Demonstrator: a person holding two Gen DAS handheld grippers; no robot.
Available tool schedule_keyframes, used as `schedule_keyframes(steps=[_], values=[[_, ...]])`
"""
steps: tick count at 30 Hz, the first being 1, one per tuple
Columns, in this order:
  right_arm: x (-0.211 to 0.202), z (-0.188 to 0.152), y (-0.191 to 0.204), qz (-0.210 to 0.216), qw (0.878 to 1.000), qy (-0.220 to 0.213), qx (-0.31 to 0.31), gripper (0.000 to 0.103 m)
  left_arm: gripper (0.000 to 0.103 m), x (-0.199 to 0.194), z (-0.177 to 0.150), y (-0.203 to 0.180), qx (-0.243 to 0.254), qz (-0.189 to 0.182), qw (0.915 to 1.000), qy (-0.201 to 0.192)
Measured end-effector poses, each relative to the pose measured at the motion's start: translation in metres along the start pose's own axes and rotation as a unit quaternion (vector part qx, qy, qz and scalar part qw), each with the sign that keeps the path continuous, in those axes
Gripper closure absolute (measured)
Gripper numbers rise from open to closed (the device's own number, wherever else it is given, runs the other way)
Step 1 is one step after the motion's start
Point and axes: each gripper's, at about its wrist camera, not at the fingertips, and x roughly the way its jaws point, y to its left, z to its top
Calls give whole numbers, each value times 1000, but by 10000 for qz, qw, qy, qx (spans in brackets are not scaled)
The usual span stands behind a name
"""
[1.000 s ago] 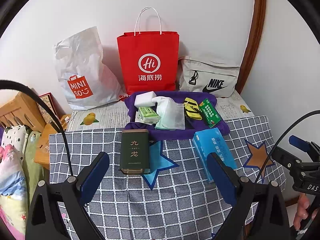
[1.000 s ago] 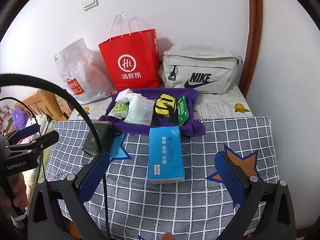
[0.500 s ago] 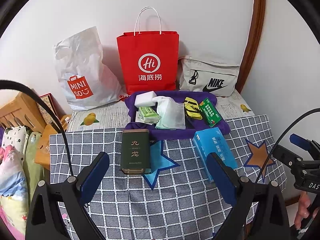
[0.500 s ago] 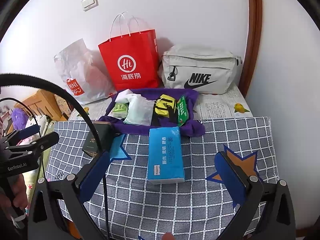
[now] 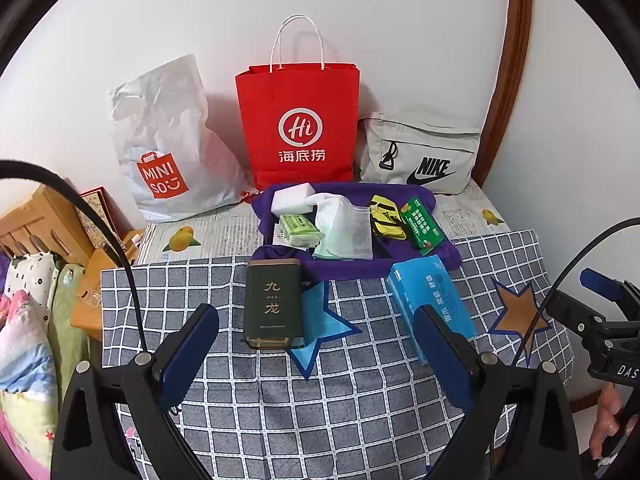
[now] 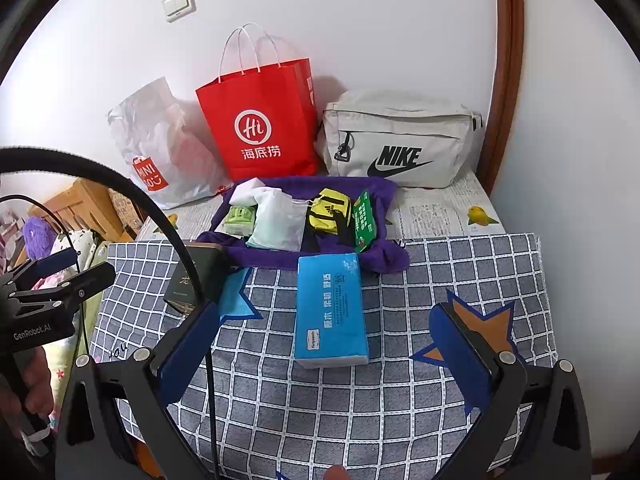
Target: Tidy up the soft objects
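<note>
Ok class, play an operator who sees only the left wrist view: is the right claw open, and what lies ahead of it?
Observer: Open. The right claw has its fingers wide apart, with the blue tissue pack ahead between them, untouched.
Operator: My own finger hides that pack's near end.
Observer: It shows a white edge and lies flat on the checked cloth.
Operator: Any marking on my claw?
Observer: The left claw reads "GenRobot.AI" on its side.

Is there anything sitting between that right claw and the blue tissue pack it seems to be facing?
Nothing visible. The right gripper is open, and the blue tissue pack lies straight ahead on the checked cloth, with only bare cloth between. The dark green tin sits off to the left, out of the path.
</note>
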Motion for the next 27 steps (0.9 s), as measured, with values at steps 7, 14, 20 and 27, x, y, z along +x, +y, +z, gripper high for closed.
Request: schedule_keyframes(steps=[7, 14, 20, 27], values=[[1, -1, 0, 9, 10000, 16, -31, 0, 5, 0, 0, 4, 23, -2, 10000, 3], [1, -1, 1, 11, 10000, 19, -34, 0, 5, 0, 0, 2, 16, 2, 10000, 12], [1, -1, 2, 7, 10000, 34, -71, 0, 5, 0, 0, 1, 12, 6, 10000, 15], [1, -3, 3, 0, 10000, 42, -82, 0, 5, 1, 0, 4, 42, -19, 10000, 20]])
